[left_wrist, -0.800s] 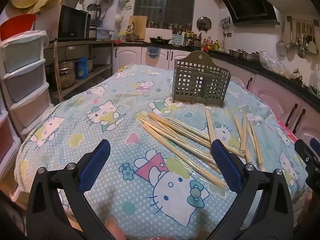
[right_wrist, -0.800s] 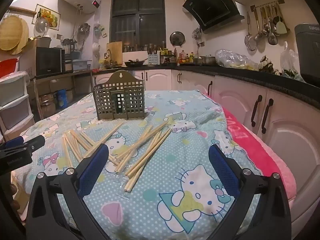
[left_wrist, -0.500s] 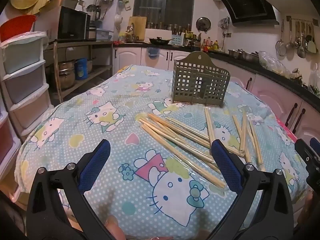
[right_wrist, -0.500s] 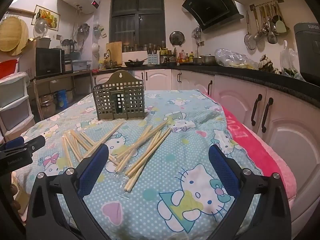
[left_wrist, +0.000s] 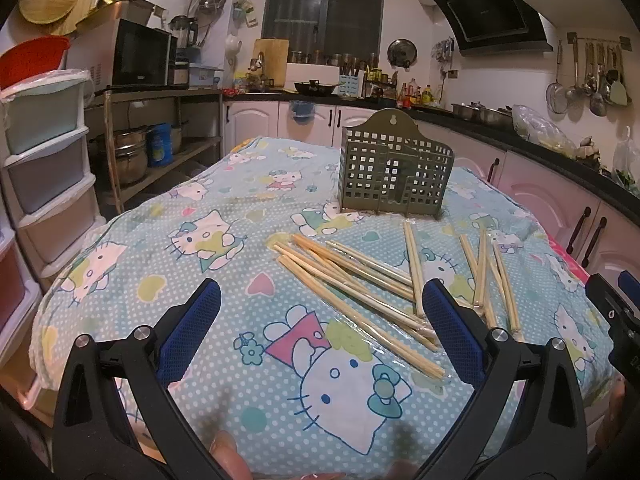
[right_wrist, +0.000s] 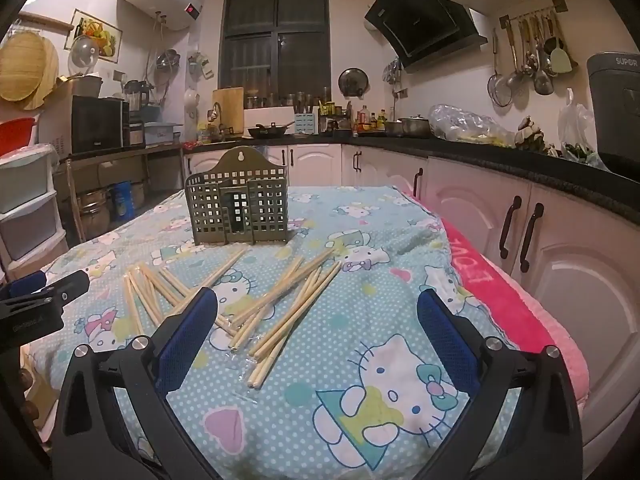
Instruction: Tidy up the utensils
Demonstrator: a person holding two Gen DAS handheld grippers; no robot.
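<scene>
Chopsticks (left_wrist: 352,276), long, thin and pale wood, lie scattered on the cartoon-cat tablecloth (left_wrist: 208,240). Behind them stands a green holder (left_wrist: 396,170) full of square holes; what it holds I cannot tell. Left gripper (left_wrist: 320,320) and right gripper (right_wrist: 316,322) hover with jaws spread wide, pinching nothing.

Your left gripper (left_wrist: 320,316) hangs wide open over the cloth (left_wrist: 224,296) — nothing between its pads. Ahead, chopsticks (left_wrist: 352,280) lie scattered, some in clear wrap; the holder (left_wrist: 394,170) stands upright just behind them.
</scene>
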